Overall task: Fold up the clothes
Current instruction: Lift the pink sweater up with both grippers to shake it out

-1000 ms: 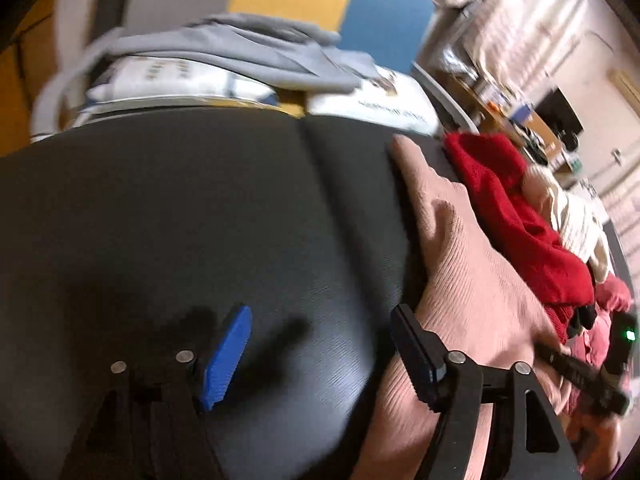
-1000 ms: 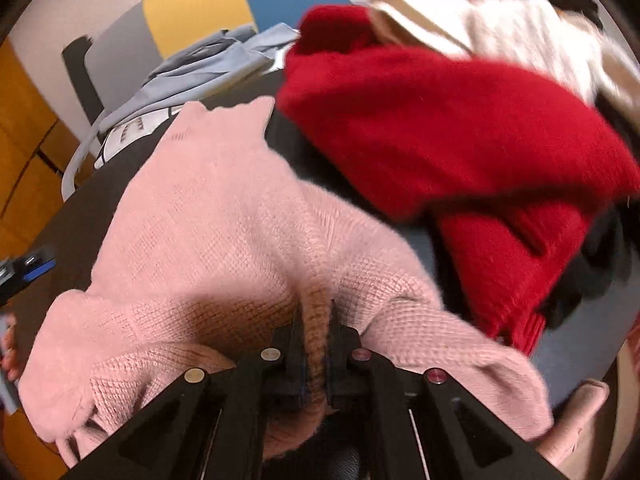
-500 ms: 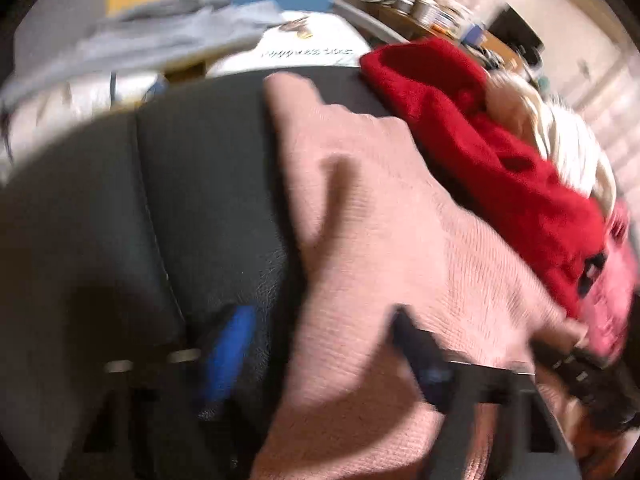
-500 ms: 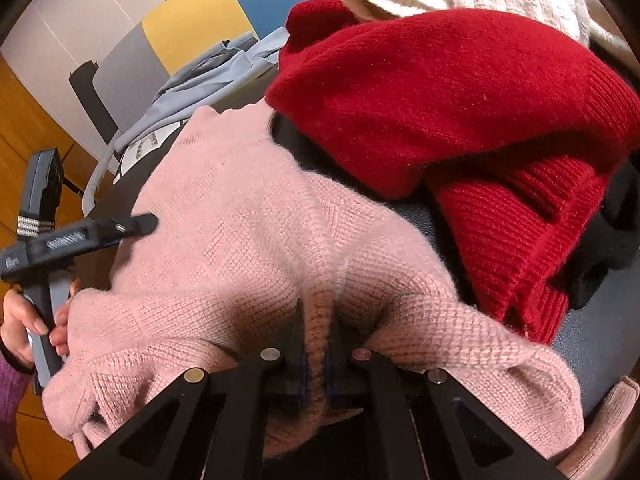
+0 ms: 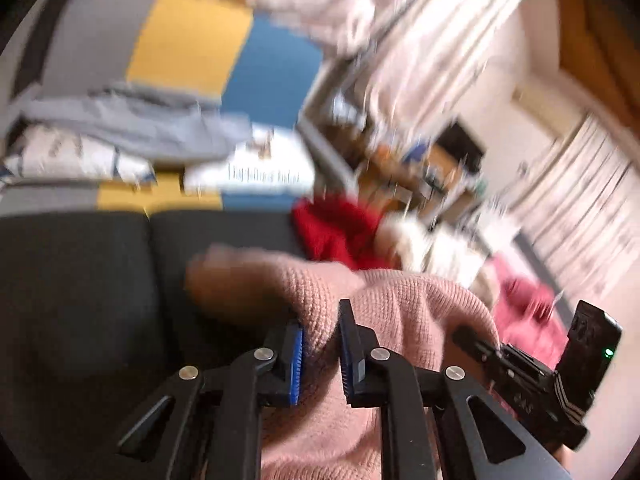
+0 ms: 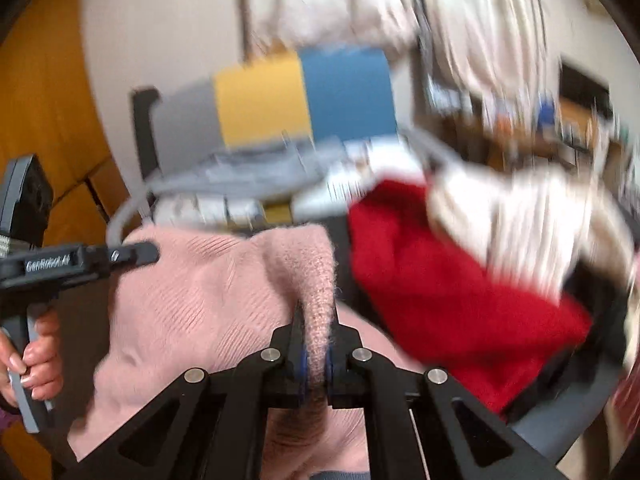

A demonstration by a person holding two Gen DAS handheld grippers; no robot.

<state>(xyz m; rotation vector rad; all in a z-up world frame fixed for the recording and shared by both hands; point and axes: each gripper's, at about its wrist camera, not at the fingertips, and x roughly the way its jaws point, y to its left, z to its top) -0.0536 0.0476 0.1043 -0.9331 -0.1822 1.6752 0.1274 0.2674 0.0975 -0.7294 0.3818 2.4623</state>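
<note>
A pink knit sweater (image 5: 400,312) (image 6: 192,304) hangs lifted above the black cushioned surface (image 5: 80,288), held up at two spots. My left gripper (image 5: 320,320) has a fold of the pink knit between its blue pads, and its jaws are closing on it. The right wrist view shows that gripper (image 6: 136,252) at the sweater's left edge, with a hand (image 6: 40,360) on its handle. My right gripper (image 6: 316,320) is shut on a bunched ridge of the same sweater. In the left wrist view the right gripper (image 5: 460,330) reaches in from the right.
A red sweater (image 6: 440,288) (image 5: 336,232) and a cream knit (image 6: 520,216) are piled to the right of the pink one. Behind, a grey garment (image 5: 132,128) lies over white bags on a grey, yellow and blue seat (image 5: 188,40). The background is motion-blurred.
Both grippers have risen and tilted up, and the pink sweater has come off the black surface with them. The left jaws went from wide open to closed on the sweater's edge.
</note>
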